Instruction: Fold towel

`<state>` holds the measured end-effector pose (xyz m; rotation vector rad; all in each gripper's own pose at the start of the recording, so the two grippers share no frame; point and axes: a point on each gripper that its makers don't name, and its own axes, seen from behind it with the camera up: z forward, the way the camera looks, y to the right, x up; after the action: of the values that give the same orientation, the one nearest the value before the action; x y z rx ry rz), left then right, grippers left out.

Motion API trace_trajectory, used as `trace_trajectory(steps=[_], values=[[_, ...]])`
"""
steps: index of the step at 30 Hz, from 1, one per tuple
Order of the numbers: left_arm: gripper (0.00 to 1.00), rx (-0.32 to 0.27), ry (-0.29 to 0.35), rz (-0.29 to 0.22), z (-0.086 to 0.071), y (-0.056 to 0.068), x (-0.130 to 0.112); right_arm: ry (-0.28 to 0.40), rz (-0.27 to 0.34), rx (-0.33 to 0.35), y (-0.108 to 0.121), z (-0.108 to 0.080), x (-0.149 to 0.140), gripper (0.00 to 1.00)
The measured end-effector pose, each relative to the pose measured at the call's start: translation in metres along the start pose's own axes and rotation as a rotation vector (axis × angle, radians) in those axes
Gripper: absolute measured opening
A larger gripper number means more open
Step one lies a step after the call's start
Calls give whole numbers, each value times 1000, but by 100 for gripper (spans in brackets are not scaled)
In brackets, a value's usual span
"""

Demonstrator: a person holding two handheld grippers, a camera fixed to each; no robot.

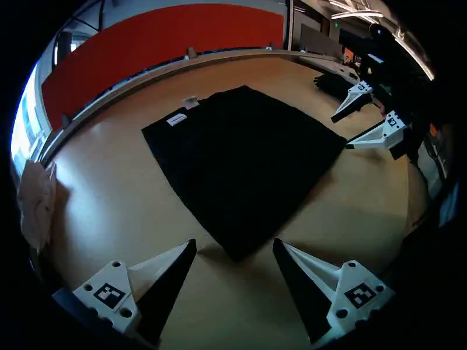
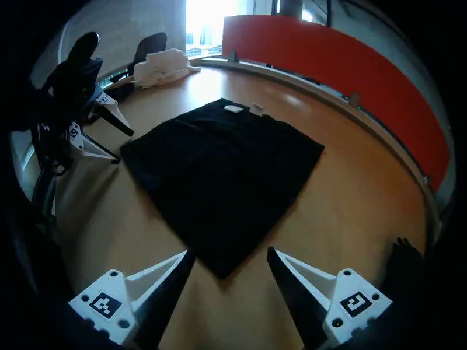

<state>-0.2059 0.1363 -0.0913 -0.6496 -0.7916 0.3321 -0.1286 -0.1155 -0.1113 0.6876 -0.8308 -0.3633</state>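
A black towel (image 1: 245, 163) lies spread flat on the wooden table (image 1: 117, 198), with a white label (image 1: 176, 119) at one far corner. My left gripper (image 1: 233, 242) is open, its two fingers standing either side of the towel's near corner without touching it. My right gripper (image 2: 229, 251) is open too, straddling another corner of the towel (image 2: 222, 175). The right gripper (image 1: 340, 133) also appears in the left gripper view at the towel's right corner. In the right gripper view, the left gripper (image 2: 125, 146) sits at the towel's left corner.
A pile of white cloth (image 2: 163, 64) rests at the table's end near the window. A red divider panel (image 1: 163, 41) runs along the far edge. Dark chairs (image 2: 149, 46) stand behind the table. A black object (image 1: 333, 84) lies beyond the right gripper.
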Motion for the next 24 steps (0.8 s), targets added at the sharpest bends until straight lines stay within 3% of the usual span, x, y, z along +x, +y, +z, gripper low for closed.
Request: trace_trajectory(steps=[16,24], values=[[92,-6,-18,-7,2,1,1,-24,-11,24,0,6,-8,74],[77,1,-23,-15,3,0,2,-29,-4,56,-6,7,-8,61]])
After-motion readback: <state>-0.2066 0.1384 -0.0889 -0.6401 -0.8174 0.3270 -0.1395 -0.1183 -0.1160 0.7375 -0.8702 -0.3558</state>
